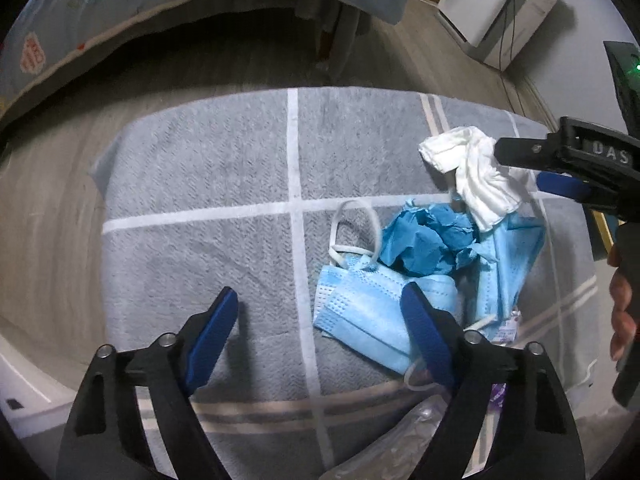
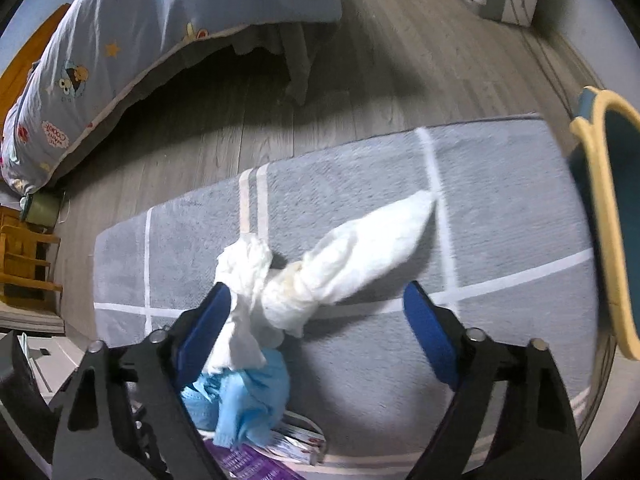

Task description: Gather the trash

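A pile of trash lies on the grey rug [image 1: 208, 184]: light blue face masks [image 1: 368, 312], crumpled blue paper [image 1: 424, 244] and a white tissue [image 1: 476, 176]. My left gripper [image 1: 320, 320] is open above the rug, its right finger over a mask. My right gripper [image 2: 320, 312] is open, seen from the side in the left wrist view [image 1: 520, 164]. The white tissue [image 2: 320, 276] lies between its fingers, resting against the left finger, above blue masks [image 2: 240, 392]. A purple wrapper [image 2: 248, 464] lies below.
A bed with a cartoon-print blue cover [image 2: 120, 52] stands beyond the rug on wood floor [image 2: 400, 60]. A blue bin with a yellow rim [image 2: 612, 216] is at the right. A white cabinet [image 1: 508, 4] stands far right. Clear plastic wrap [image 1: 400, 440] lies near my left gripper.
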